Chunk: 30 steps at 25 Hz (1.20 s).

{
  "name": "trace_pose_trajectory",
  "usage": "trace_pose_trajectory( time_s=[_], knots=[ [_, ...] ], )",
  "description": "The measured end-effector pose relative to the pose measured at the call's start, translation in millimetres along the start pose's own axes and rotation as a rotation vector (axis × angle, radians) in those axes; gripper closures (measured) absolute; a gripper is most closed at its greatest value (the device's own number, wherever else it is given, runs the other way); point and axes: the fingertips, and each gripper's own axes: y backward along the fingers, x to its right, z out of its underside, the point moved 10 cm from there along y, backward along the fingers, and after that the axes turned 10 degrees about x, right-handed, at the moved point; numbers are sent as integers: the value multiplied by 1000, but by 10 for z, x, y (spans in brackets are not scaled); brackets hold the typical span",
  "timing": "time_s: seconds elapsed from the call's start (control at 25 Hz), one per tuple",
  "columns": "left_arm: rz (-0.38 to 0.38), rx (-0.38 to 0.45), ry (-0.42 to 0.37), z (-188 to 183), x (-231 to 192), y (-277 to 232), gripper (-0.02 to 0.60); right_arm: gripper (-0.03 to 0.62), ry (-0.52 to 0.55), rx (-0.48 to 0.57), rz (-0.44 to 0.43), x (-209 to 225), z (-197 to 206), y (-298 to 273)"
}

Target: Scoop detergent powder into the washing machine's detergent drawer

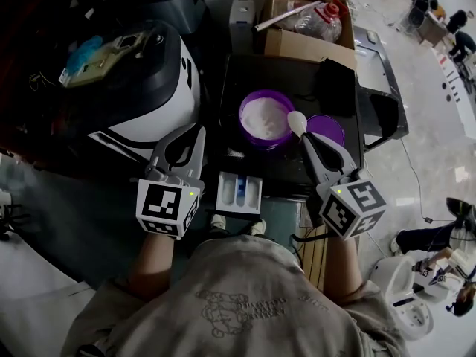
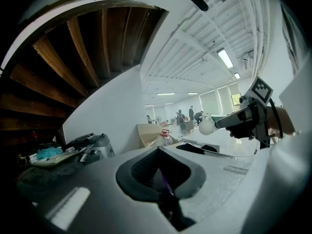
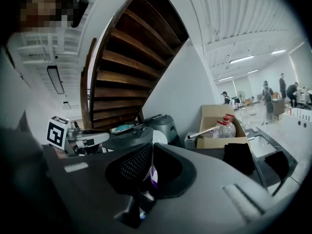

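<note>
The person holds both arms forward and low, one on each side of the pulled-out detergent drawer (image 1: 239, 193). This sits open in front of the washing machine's dark top (image 1: 297, 171), nearest the person's body.

The right claw (image 1: 307, 137) points up and slightly left. Its jaws are pressed together on the handle of a white scoop (image 1: 297, 122). The scoop's bowl hangs at the right rim of the purple powder tub (image 1: 264, 119), between the tub and its purple lid (image 1: 327, 130), which lies just beside it. I cannot tell whether the scoop carries powder. The tub stands uncovered and shows white detergent inside.

The left claw (image 1: 198, 135) is raised just left of the drawer with its jaws together on nothing, tips aimed toward the tub's left side.

Behind the tub sits a cardboard box (image 1: 309, 44) holding a plastic bottle (image 1: 321, 22) with a red cap. A white-and-black appliance (image 1: 149, 88) crowds the left side.
</note>
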Motion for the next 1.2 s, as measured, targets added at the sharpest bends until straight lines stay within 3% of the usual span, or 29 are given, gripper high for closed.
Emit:
trace_pose_trajectory(
  time_s=[0.72,1.2],
  knots=[
    [46,-66,53,368,-355,-227,581,559,22,-304,-26,133,292,-791],
    [73,-93,34,525,-563,-401,581,559,66,-506,-18,264,521,-1267]
  ],
)
